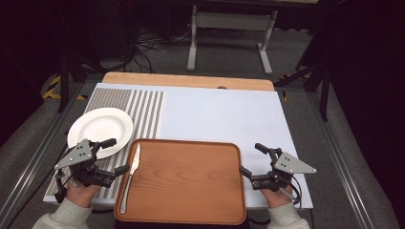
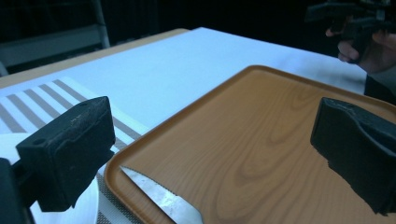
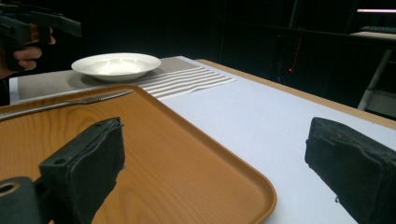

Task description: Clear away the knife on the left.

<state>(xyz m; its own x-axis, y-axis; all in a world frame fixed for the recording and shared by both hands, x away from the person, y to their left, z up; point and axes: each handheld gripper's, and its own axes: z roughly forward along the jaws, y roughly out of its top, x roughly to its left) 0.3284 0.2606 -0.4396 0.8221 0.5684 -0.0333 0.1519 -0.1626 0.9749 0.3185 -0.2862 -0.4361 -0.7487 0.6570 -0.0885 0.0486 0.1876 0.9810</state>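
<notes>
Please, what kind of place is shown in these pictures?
Probably a lab or studio set up for recording table-setting: a table with a tray, knife and plate, black curtains, loose floor cables.

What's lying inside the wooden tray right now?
The tray holds a single knife, lying along its left edge with the blade pointing away from the person. The rest of the tray's floor is bare wood. Whatever lies under the knife is covered.
</notes>
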